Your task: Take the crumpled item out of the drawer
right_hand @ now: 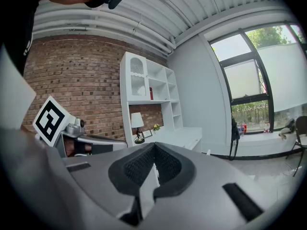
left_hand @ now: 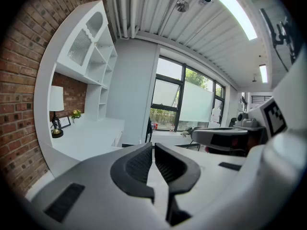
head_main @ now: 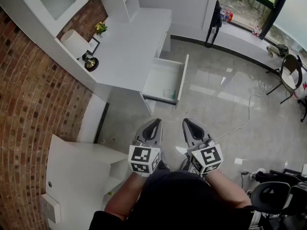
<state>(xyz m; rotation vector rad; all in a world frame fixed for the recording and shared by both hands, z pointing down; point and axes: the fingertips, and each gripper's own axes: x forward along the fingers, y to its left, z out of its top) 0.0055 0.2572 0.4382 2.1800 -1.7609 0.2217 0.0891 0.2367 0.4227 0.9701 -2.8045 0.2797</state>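
Note:
In the head view the white desk (head_main: 127,47) has one drawer (head_main: 183,78) pulled open over the floor. A small pale crumpled item (head_main: 169,94) lies near the drawer's front corner. Both grippers are held side by side in front of the person's body, well short of the drawer and pointing toward it. My left gripper (head_main: 156,122) (left_hand: 153,146) is shut with nothing between its jaws. My right gripper (head_main: 187,122) (right_hand: 154,146) is also shut and empty. The drawer's inside does not show in either gripper view.
A lamp (head_main: 76,44), a picture frame and a small plant (head_main: 100,28) stand at the desk's back by the brick wall. A low white cabinet (head_main: 81,174) is at my left. A cable (head_main: 245,122) trails over the glossy floor; chairs (head_main: 289,73) stand at the right.

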